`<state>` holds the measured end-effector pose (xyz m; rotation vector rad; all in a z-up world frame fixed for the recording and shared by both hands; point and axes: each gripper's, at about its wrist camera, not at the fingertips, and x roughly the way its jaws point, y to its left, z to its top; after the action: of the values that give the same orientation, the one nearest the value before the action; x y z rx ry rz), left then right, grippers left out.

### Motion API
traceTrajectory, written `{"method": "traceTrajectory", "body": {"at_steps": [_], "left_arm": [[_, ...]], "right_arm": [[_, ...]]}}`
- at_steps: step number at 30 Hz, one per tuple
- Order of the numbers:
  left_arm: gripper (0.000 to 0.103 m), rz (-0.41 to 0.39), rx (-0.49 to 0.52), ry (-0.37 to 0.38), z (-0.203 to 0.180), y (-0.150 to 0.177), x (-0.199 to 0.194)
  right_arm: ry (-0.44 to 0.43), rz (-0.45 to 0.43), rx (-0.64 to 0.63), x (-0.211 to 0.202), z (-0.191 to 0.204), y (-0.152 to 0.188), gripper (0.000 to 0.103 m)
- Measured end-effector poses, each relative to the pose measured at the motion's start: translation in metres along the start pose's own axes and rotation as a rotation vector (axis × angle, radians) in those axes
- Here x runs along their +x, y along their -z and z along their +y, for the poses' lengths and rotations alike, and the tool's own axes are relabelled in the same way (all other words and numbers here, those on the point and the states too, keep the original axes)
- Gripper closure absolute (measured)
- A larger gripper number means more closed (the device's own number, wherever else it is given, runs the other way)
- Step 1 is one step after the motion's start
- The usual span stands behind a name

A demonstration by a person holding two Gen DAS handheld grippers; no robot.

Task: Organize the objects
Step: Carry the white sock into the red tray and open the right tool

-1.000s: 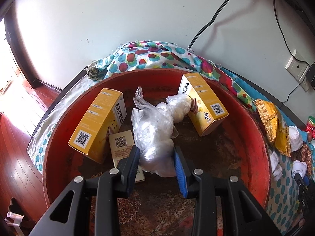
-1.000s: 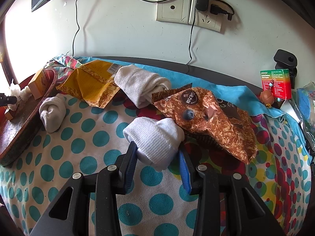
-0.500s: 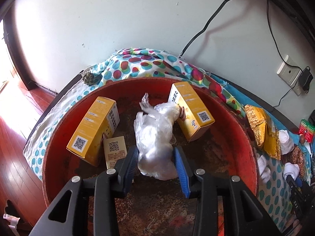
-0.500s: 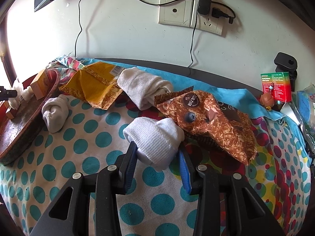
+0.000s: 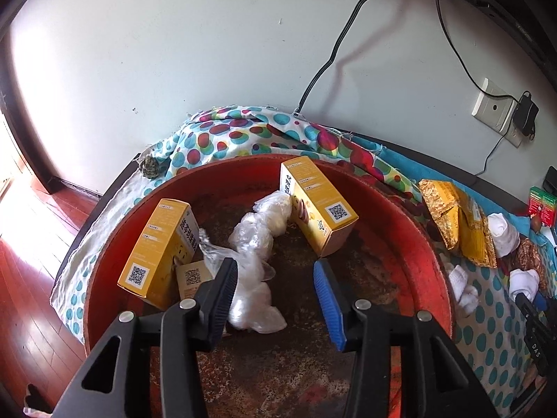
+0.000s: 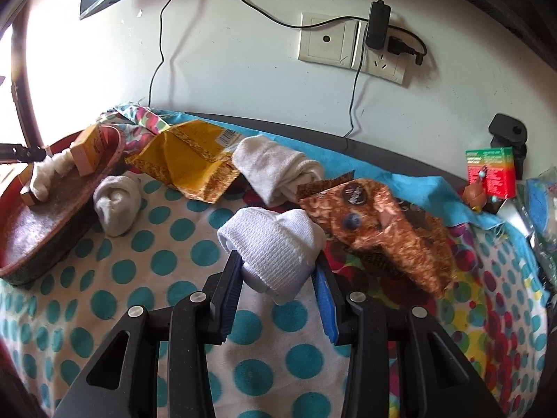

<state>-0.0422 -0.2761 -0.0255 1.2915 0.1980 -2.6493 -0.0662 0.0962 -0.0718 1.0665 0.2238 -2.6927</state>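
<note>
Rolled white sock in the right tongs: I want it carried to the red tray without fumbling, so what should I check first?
1. Right tongs shut on the rolled white sock: ok.
2. Left tongs open: ok.
3. Plastic bag lying free in the red tray: ok.
4. Bare tray floor right of the bag: ok.
5. Brown snack bag touching the sock: cannot tell.

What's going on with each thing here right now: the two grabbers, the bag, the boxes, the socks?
left gripper: open, above the tray.
plastic bag: crumpled, lying loose in the red tray.
yellow boxes: closed, in tray.
right gripper: clamped on the white sock roll.
grey sock roll: on cloth, against tray.
</note>
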Motion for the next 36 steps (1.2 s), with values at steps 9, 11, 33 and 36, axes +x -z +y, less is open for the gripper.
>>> {"method": "traceTrajectory", "body": {"at_steps": [9, 11, 33, 36], "left_arm": [[0.056, 0.076, 0.097, 0.047, 0.007, 0.008, 0.000], [0.056, 0.078, 0.124, 0.044, 0.006, 0.011, -0.001], [0.056, 0.070, 0.064, 0.074, 0.046, 0.014, -0.006], [0.056, 0.070, 0.054, 0.079, 0.048, 0.013, -0.004]], "right_arm": [[-0.174, -0.016, -0.018, -0.016, 0.057, -0.030, 0.066], [-0.225, -0.013, -0.040, -0.018, 0.079, -0.039, 0.066], [-0.382, 0.155, -0.270, 0.052, 0.228, -0.086, 0.066], [-0.386, 0.166, -0.279, 0.059, 0.238, -0.087, 0.066]]}}
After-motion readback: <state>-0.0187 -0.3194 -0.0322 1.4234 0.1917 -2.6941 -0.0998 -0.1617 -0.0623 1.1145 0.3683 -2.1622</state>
